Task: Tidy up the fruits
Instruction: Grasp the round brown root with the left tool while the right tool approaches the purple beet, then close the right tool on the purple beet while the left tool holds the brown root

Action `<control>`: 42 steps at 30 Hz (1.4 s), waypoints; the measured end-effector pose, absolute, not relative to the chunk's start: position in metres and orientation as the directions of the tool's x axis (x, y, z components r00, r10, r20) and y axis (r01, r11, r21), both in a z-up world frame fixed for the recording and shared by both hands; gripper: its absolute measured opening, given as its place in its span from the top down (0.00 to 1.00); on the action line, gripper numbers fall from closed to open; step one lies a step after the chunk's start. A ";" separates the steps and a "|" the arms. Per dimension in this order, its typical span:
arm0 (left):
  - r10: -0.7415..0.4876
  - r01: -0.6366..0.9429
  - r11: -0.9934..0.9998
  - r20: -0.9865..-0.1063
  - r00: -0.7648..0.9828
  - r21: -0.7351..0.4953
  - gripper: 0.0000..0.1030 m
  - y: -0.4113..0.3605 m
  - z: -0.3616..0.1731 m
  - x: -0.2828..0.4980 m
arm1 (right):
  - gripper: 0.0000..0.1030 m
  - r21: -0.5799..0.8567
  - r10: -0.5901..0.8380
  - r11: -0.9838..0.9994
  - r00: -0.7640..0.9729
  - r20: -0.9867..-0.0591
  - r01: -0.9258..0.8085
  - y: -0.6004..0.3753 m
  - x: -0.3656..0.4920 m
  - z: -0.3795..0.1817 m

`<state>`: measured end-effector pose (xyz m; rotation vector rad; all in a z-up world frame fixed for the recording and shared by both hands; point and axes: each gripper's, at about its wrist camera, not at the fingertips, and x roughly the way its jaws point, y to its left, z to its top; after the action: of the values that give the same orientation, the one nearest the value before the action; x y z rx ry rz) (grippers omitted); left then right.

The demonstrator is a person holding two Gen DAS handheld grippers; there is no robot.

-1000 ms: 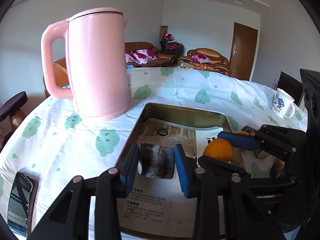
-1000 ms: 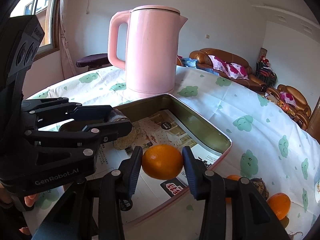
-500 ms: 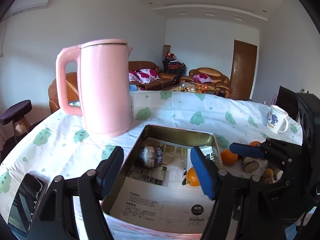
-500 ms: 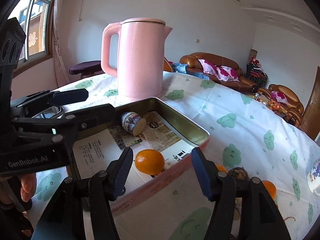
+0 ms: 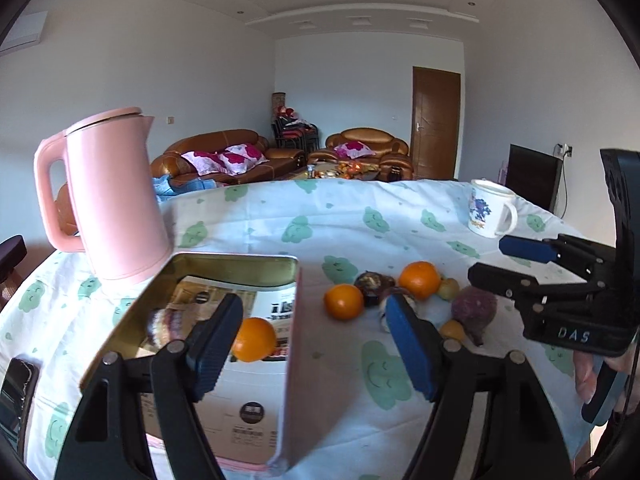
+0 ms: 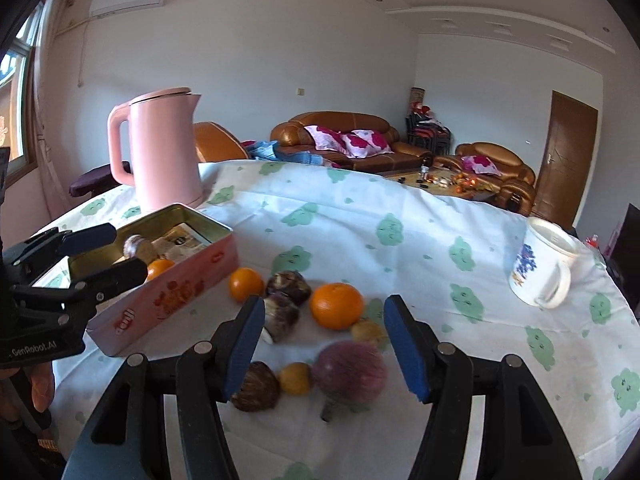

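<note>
Both black two-finger grippers, left (image 5: 316, 344) and right (image 6: 324, 346), have just opened and hold nothing, one orange (image 5: 254, 339) already inside the pink rectangular tin (image 6: 168, 292); next, seemingly, picking from the loose fruit pile (image 6: 316, 320).

Two handheld grippers, black w/ blue pads

Left gripper (image 5: 316, 344) & right gripper (image 6: 324, 344): black plastic linkages, silver screws, ribbed blue pads. "GenRobot.AI" is printed on the left body, "DAS" on the right.

I count three round oranges, one (image 6: 160, 269) in the tin and two (image 6: 245, 283) (image 6: 337, 305) on the cloth; one pink rectangular tin (image 6: 176, 296), one pink kettle (image 6: 164, 152), one white printed mug (image 6: 544, 268).
</note>
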<state>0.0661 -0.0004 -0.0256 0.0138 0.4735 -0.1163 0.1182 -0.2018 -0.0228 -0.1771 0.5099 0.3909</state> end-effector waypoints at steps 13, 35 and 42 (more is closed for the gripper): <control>-0.246 0.303 0.953 -0.609 0.755 -0.009 0.27 -0.070 -0.049 0.089 | 0.38 0.081 0.323 0.936 0.743 -0.586 -0.343 -0.241 0.142 -0.049; -0.307 0.413 0.909 -0.745 0.592 -0.046 0.60 -0.092 -0.072 0.107 | 0.46 0.159 0.402 0.896 0.605 -0.688 -0.414 -0.226 0.161 -0.069; -0.307 0.405 0.914 -0.698 0.646 -0.027 0.60 -0.087 -0.063 0.099 | 0.47 0.178 0.416 0.896 0.624 -0.662 -0.408 -0.231 0.158 -0.065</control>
<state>0.0995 -0.0870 -0.0635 0.1355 0.7678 -0.4063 0.1577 -0.2310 -0.0650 0.0115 0.7626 0.4726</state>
